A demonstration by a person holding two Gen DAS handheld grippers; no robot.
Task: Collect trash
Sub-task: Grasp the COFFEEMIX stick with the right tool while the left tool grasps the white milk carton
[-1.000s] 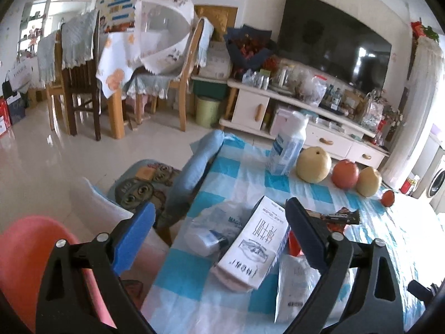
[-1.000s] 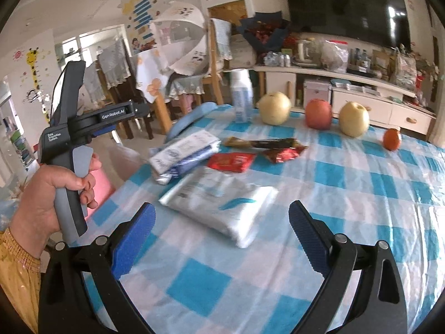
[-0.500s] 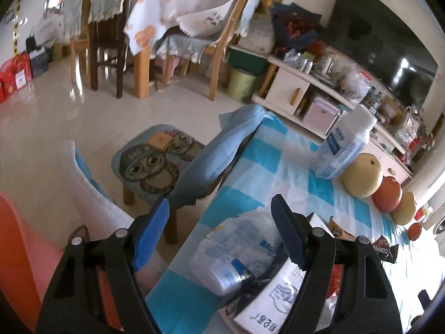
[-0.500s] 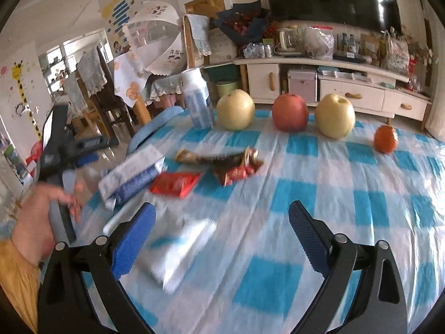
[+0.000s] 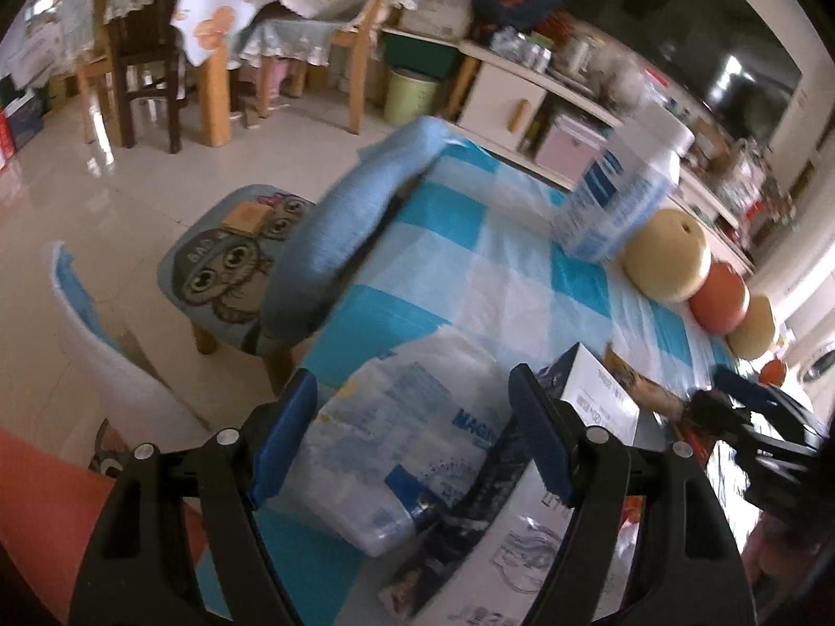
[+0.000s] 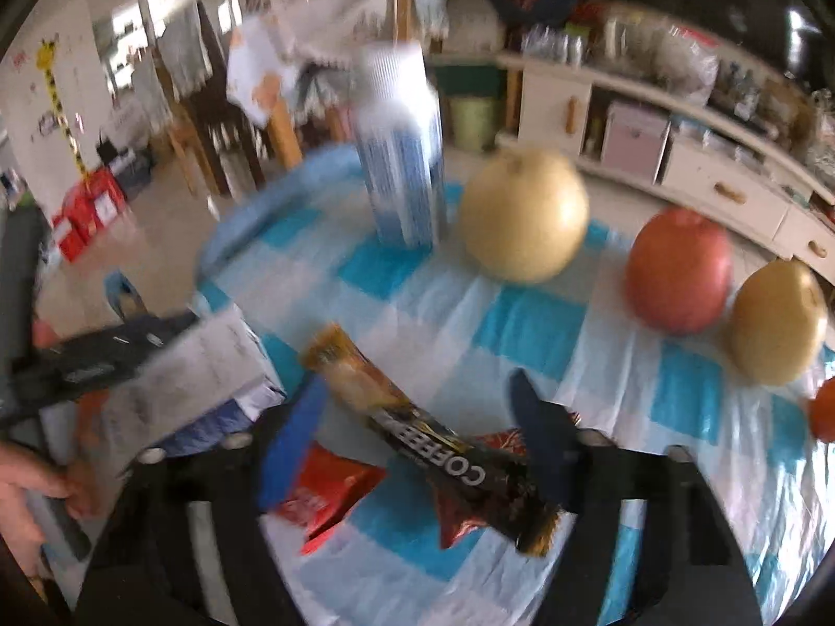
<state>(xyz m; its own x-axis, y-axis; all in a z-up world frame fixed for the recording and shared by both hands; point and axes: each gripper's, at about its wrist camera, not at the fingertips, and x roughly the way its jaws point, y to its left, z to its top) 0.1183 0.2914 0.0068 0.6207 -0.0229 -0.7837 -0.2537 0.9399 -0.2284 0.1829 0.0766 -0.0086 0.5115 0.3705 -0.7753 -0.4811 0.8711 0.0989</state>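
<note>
Both wide open and empty, the left gripper (image 5: 412, 433) straddles the crumpled plastic wrapper (image 5: 407, 438) low in frame, the right gripper (image 6: 417, 417) the coffee sachet (image 6: 417, 428); either slippery film could slide off the bench (image 5: 501, 271).

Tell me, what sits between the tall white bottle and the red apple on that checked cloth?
A yellow pear stands between the bottle and the apple, close beside each. The right wrist view shows it best.

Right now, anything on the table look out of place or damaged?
Only the litter: a crumpled plastic bag and a box by the table's near edge, plus a torn coffee wrapper lying over red wrappers. The bottle and fruit stand upright, nothing spilled.
</note>
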